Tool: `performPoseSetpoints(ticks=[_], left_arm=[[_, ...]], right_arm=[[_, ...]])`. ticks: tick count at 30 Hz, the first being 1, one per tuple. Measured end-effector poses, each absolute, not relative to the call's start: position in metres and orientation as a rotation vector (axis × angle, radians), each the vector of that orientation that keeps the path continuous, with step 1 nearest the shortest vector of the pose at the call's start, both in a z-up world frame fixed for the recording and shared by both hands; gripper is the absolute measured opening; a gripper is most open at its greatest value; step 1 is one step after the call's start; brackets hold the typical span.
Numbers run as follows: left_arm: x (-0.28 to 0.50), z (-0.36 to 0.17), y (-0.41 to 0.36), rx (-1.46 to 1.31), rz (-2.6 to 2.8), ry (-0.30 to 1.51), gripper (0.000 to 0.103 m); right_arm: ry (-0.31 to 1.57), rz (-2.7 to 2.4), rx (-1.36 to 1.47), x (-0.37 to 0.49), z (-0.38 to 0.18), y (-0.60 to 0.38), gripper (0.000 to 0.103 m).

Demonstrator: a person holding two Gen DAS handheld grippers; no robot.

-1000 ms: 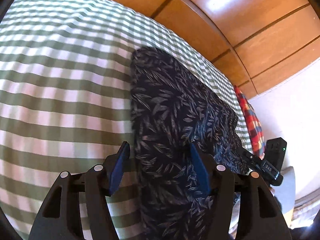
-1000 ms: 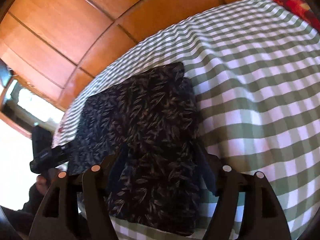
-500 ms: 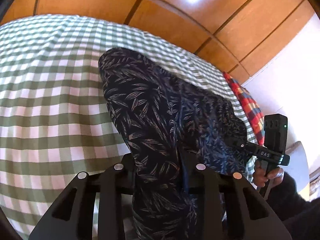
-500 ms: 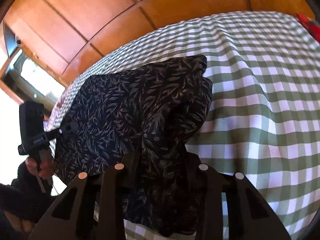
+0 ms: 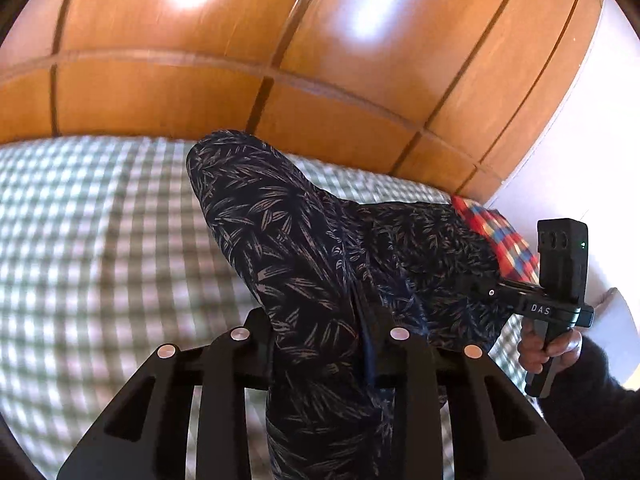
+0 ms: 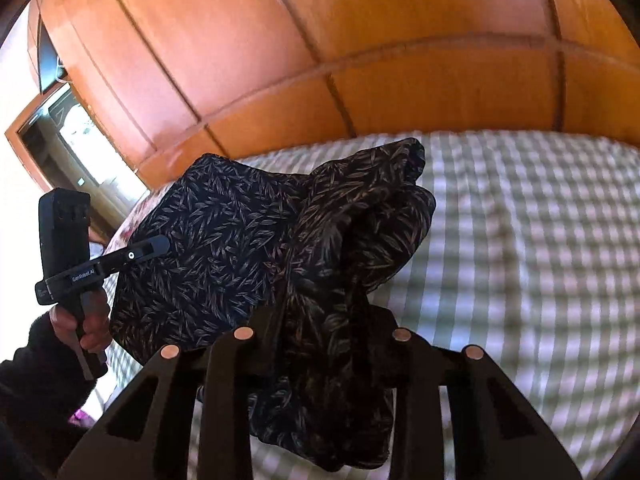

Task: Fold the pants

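The pants point(image 5: 280, 232) are dark navy with a pale leaf print. They hang lifted above the green-checked bed point(image 5: 100, 248). My left gripper point(image 5: 320, 320) is shut on one edge of the pants, and the cloth drapes over and between its fingers. My right gripper point(image 6: 324, 320) is shut on the other edge of the pants point(image 6: 224, 248), which bunch up in front of it. The right gripper also shows in the left wrist view point(image 5: 560, 276), and the left gripper shows in the right wrist view point(image 6: 72, 256). The fingertips are hidden by cloth.
A wooden panelled headboard or wall point(image 5: 280, 60) rises behind the bed. A red plaid pillow point(image 5: 496, 232) lies at the bed's right side by a white wall. A window or doorway point(image 6: 60, 136) shows at the left in the right wrist view.
Both grippers closed on the pants' near edge and lifted it off the bed. The cloth now hangs raised and both views tilt up towards the wooden wall.
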State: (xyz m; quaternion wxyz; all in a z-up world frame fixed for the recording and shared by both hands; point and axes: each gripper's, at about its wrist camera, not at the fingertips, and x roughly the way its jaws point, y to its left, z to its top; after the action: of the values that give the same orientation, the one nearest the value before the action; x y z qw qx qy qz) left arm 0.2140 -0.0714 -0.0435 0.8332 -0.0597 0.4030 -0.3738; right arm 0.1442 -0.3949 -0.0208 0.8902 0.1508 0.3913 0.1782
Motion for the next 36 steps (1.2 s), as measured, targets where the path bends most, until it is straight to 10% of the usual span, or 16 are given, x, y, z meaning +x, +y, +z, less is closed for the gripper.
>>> performPoseSetpoints(ticks=[18,24,26,36], left_arm=[[0.334,-0.133,-0.077,-0.012,-0.581,0.985,0.051],[0.329,-0.121,-0.063,-0.072,-0.453,1.015,0.069],[0.317,-0.113,-0.06,-0.085,-0.387,1.005,0.069],[0.241,-0.077,-0.064,0.058,-0.246,0.868,0.069]], right_arm=[[0.902,0.25,0.368,0.219,-0.111,-0.394,0.035],[0.939,0.17,0.358,0.219,-0.104,-0.402,0.054],[0.943,0.105,0.318,0.215,-0.098,-0.399,0.075],[0.851,-0.015,0.217,0.171,-0.07,-0.378,0.083]])
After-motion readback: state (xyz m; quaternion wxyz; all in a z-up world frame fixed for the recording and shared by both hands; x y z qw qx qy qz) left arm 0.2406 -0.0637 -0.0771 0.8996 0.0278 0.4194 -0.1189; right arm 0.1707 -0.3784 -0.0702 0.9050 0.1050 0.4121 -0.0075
